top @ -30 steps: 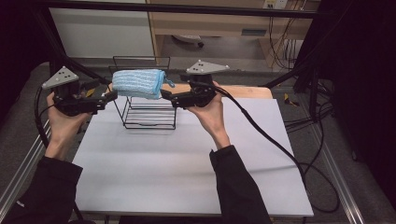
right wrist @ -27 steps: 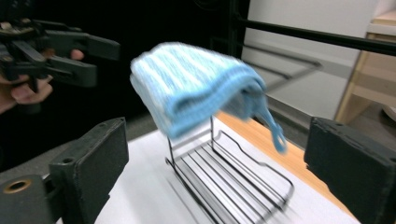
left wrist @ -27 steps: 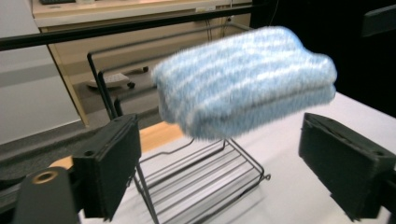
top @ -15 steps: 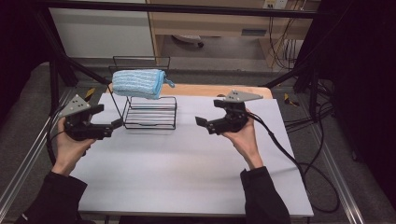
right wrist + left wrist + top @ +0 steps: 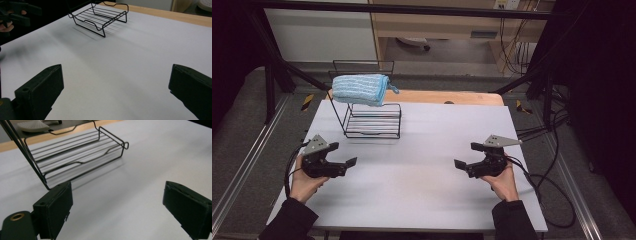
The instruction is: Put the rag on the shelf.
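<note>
White table [image 5: 422,200] under both grippers. Left gripper [image 5: 343,165] sits low near the left edge, jaws wide apart, nothing between them; they have just been opening. Right gripper [image 5: 466,166] is near the right edge, jaws also wide apart and empty, just opened too. Farther back, the wire rack [image 5: 373,120] stands well apart from both, with the blue towel [image 5: 360,89] draped over its top rail.

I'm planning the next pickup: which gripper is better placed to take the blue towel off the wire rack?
Probably left: the left gripper, jaws open, sits just in front of the wire rack bearing the blue towel; the right gripper is farther across the table.
</note>
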Motion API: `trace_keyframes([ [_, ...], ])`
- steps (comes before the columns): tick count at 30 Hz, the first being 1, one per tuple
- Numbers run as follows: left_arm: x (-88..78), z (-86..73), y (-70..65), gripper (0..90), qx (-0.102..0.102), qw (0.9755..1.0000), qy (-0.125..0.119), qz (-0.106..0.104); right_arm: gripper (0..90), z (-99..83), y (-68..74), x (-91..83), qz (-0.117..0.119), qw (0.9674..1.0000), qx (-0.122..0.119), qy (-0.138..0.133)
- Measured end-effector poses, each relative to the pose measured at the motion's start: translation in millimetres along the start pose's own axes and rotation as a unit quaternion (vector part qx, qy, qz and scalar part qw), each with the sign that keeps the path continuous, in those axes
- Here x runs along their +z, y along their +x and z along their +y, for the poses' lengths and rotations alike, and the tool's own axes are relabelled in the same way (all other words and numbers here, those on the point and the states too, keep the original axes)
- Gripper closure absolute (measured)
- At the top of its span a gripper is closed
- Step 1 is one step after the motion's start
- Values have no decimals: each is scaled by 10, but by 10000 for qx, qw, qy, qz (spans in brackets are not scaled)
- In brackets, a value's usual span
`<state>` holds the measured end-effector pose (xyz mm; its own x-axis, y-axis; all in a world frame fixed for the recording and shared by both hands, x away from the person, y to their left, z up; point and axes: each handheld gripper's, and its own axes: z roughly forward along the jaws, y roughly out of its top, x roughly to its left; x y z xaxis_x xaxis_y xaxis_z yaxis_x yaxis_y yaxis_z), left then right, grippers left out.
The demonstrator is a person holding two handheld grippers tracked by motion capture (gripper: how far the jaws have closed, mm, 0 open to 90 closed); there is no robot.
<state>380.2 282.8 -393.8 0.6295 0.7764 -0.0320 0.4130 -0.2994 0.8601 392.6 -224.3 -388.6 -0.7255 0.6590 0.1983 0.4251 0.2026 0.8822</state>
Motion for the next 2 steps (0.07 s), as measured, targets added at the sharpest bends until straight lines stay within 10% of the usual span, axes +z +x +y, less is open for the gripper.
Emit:
trace_keyframes([
  [2, 32, -38, -14, 92, 29, 9999, 94, -23, 6, -81, -24, -42, 4, 10000, 52, -59],
])
